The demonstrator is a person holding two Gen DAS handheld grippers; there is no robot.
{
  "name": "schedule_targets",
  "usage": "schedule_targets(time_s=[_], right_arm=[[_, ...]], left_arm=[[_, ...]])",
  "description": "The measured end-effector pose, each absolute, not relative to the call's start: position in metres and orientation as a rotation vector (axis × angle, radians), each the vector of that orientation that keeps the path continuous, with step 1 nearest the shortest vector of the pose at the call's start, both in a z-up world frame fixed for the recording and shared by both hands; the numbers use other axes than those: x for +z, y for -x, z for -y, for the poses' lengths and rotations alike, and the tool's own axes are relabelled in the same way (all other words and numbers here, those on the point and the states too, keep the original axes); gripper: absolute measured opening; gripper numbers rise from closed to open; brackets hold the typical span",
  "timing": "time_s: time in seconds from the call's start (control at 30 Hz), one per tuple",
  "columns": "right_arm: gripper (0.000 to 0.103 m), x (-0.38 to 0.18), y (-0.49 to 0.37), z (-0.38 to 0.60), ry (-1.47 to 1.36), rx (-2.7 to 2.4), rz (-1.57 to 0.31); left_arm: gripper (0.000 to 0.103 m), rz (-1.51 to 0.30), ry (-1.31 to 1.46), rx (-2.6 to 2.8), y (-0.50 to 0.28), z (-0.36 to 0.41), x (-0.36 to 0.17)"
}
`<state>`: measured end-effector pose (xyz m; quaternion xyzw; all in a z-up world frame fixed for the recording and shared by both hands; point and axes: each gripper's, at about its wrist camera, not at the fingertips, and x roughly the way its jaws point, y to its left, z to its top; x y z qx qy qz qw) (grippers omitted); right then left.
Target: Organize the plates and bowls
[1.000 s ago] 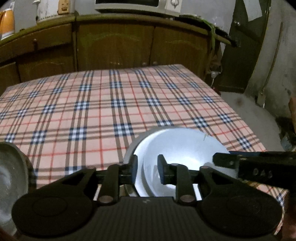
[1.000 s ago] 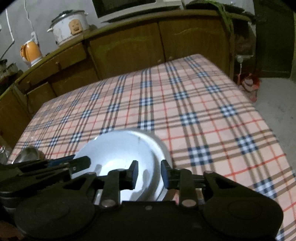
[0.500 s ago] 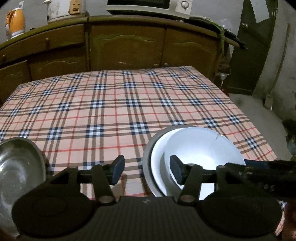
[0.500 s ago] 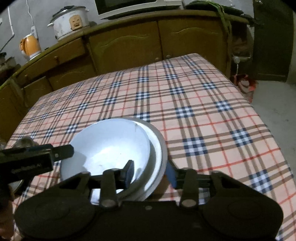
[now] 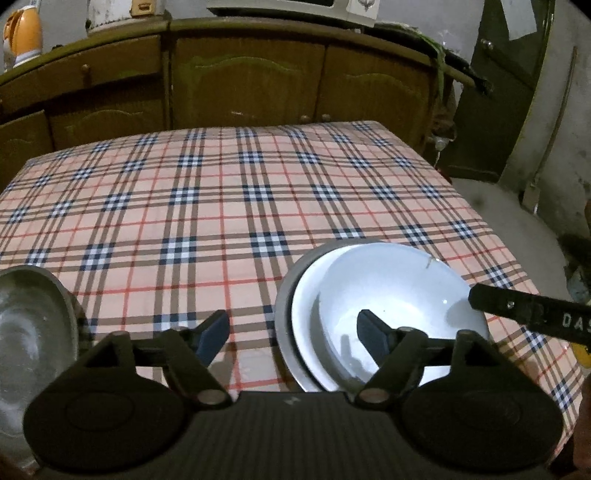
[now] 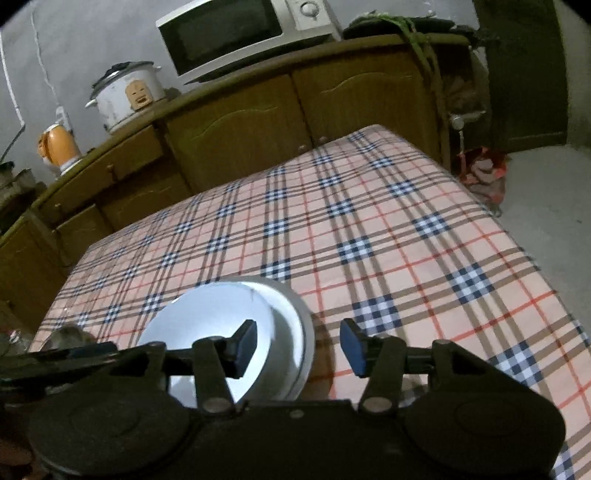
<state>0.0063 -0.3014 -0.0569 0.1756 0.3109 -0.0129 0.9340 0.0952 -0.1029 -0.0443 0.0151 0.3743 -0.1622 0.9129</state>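
A white bowl (image 5: pixel 399 291) sits nested in a wider white dish (image 5: pixel 303 295) with a grey rim, near the table's front right. My left gripper (image 5: pixel 293 336) is open, its fingers apart on either side of the stack's left rim, touching nothing. My right gripper (image 6: pixel 299 345) is open over the stack's right rim; the same bowl shows in the right wrist view (image 6: pixel 210 325). A metal bowl (image 5: pixel 33 332) sits at the front left. One finger of the right gripper crosses the left wrist view at the right.
The checked tablecloth (image 5: pixel 229 199) covers the table. Wooden cabinets (image 6: pixel 236 133) stand behind it with a microwave (image 6: pixel 243 33), a rice cooker (image 6: pixel 125 92) and an orange kettle (image 6: pixel 59 147) on top. The table edge drops to the floor at the right (image 6: pixel 546 206).
Both grippers were shut on the bowl's rim a second ago. Both have opened and drawn back and up. The bowl now rests in the dish.
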Motion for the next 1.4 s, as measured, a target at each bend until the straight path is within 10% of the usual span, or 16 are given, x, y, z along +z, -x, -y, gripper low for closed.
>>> schedule_targets(time_s=[0.5, 1.03, 1.4], right_arm=[[0.061, -0.083, -0.024, 0.285, -0.321, -0.013, -0.73], [0.062, -0.099, -0.042, 0.29, -0.369, 0.049, -0.773], [0.058, -0.104, -0.046, 0.291, -0.463, 0.085, -0.772]], left_arm=[[0.103, -0.77, -0.078, -0.35, -0.112, 0.11, -0.059], [0.103, -0.819, -0.146, -0.376, -0.13, 0.118, -0.077], [0.065, -0.796, -0.129, -0.454, -0.128, 0.129, -0.072]])
